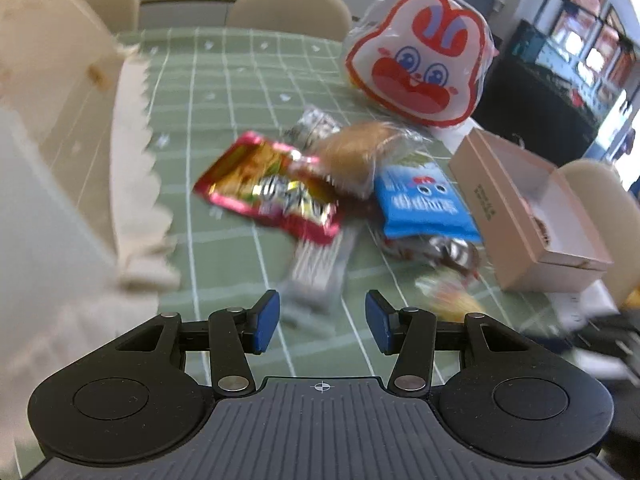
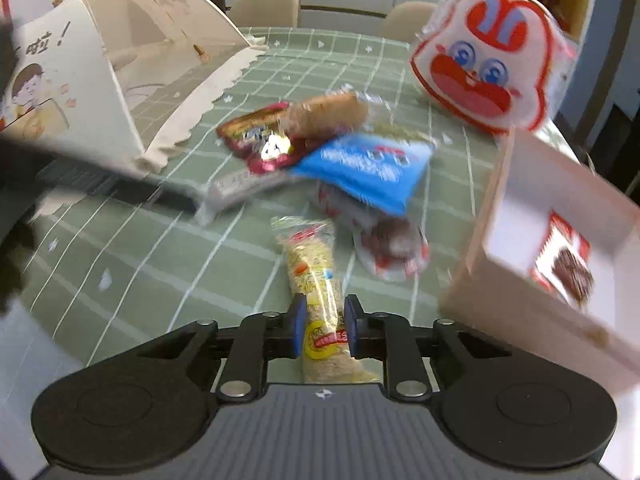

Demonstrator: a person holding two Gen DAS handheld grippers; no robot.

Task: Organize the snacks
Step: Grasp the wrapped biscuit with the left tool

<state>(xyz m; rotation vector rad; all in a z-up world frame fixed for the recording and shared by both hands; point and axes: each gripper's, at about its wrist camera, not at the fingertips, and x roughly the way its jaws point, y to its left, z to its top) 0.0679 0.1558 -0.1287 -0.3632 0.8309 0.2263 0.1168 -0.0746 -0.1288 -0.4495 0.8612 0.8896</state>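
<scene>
A pile of snacks lies on the green checked tablecloth (image 1: 224, 128): a red packet (image 1: 272, 188), a wrapped bun (image 1: 356, 152), a blue packet (image 1: 424, 204) and a silver bar (image 1: 320, 264). My left gripper (image 1: 322, 322) is open and empty, just short of the silver bar. My right gripper (image 2: 323, 326) is shut on a long yellow snack bar (image 2: 316, 272), held low over the cloth (image 2: 160, 248). The red packet (image 2: 256, 136), blue packet (image 2: 364, 168) and a red-and-white packet (image 2: 388, 244) lie beyond it. An open pink box (image 2: 532, 240) stands at the right with one snack (image 2: 564, 260) inside.
A rabbit-face bag (image 1: 420, 56) stands at the back right, also in the right wrist view (image 2: 484, 60). A large cream arched box (image 2: 100, 80) fills the left; it shows at the left edge (image 1: 60, 120). The pink box (image 1: 528, 208) sits right. Chairs (image 1: 288, 8) line the far edge.
</scene>
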